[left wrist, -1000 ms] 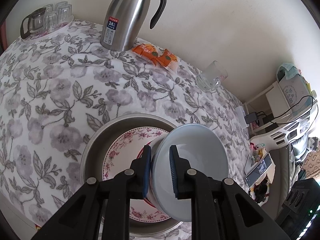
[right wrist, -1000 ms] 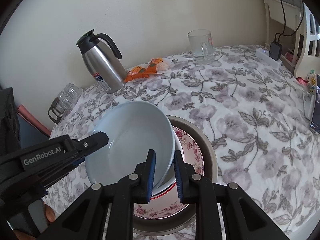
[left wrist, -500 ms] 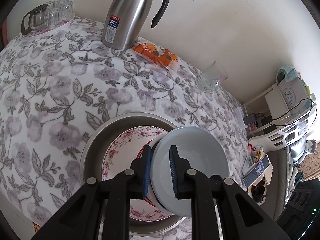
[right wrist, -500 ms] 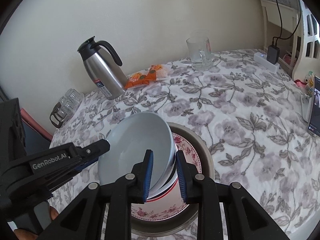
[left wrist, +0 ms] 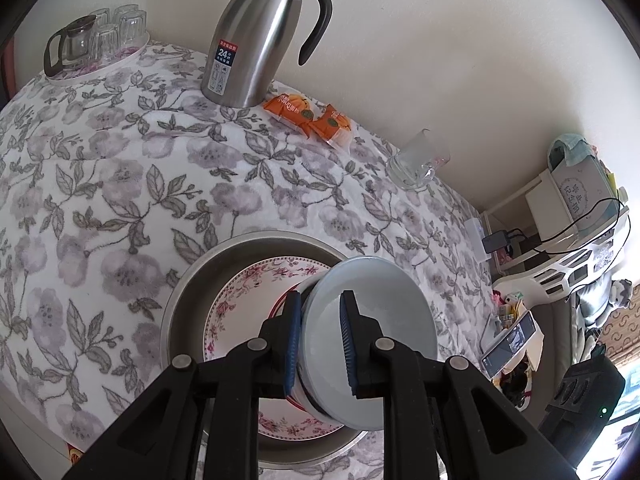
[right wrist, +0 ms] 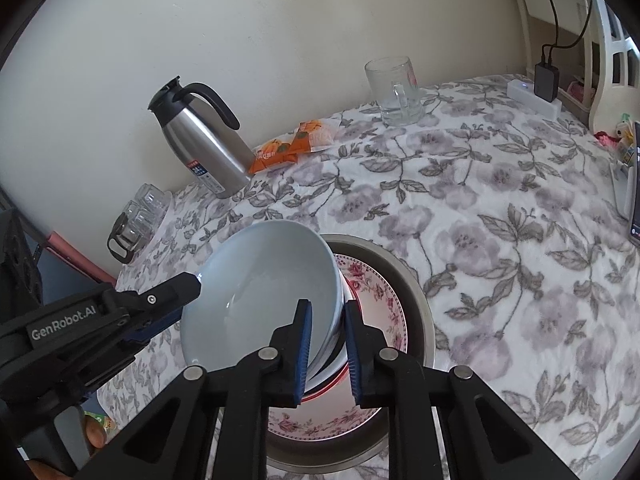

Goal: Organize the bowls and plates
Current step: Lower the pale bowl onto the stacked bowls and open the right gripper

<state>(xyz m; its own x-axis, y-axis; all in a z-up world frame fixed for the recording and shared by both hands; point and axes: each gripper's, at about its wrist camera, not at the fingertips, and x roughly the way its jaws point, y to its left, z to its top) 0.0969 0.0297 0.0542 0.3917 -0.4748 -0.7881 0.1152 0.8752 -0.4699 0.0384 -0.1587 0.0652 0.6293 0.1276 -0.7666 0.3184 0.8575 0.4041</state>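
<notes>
Blue bowl (right wrist: 264,292) tilts over the basin (right wrist: 416,292), both claws (left wrist: 318,336) (right wrist: 326,344) clenched on its rim to share the load.

- A plain cream wall (right wrist: 280,32) stands behind the table, evenly lit by soft daylight.
- A floral tablecloth (left wrist: 120,168) in grey and lilac covers the table.
- A white shelf unit (left wrist: 568,208) with cables stands past the table's far end.
</notes>
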